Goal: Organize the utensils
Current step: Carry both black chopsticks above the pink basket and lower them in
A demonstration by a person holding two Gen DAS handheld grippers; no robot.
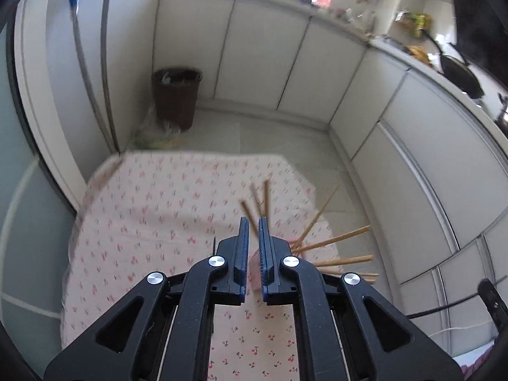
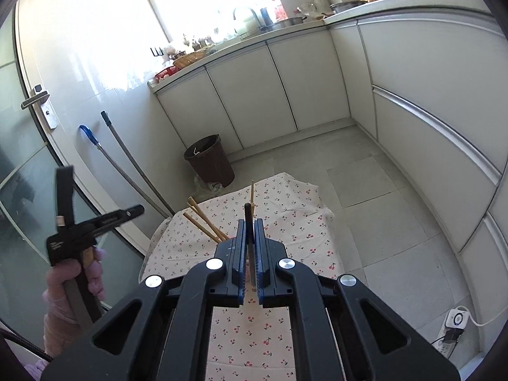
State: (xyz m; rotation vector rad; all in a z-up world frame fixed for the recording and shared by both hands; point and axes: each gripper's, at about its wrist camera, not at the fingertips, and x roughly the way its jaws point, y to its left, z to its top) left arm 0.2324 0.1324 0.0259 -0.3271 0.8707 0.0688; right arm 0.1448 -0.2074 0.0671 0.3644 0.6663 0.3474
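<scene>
Several wooden chopsticks (image 1: 333, 241) fan out from a pink holder (image 1: 254, 263) on the cherry-print tablecloth (image 1: 152, 209), just right of and below my left gripper (image 1: 252, 222). The left gripper stands slightly open with nothing clearly between its blue pads, above the holder. My right gripper (image 2: 250, 222) is shut on a wooden chopstick (image 2: 252, 195) together with a dark utensil (image 2: 247, 219); both stick up past the fingertips. More chopsticks (image 2: 203, 219) lean to its left. The left gripper's body (image 2: 79, 228), held by a gloved hand, shows at the left of the right wrist view.
A brown waste bin (image 2: 209, 160) stands on the tiled floor beyond the table, with a plastic bag beside it. Two mop handles (image 2: 127, 158) lean on the wall. White cabinets (image 2: 285, 89) run along the back and right. A power strip (image 2: 455, 320) lies on the floor at right.
</scene>
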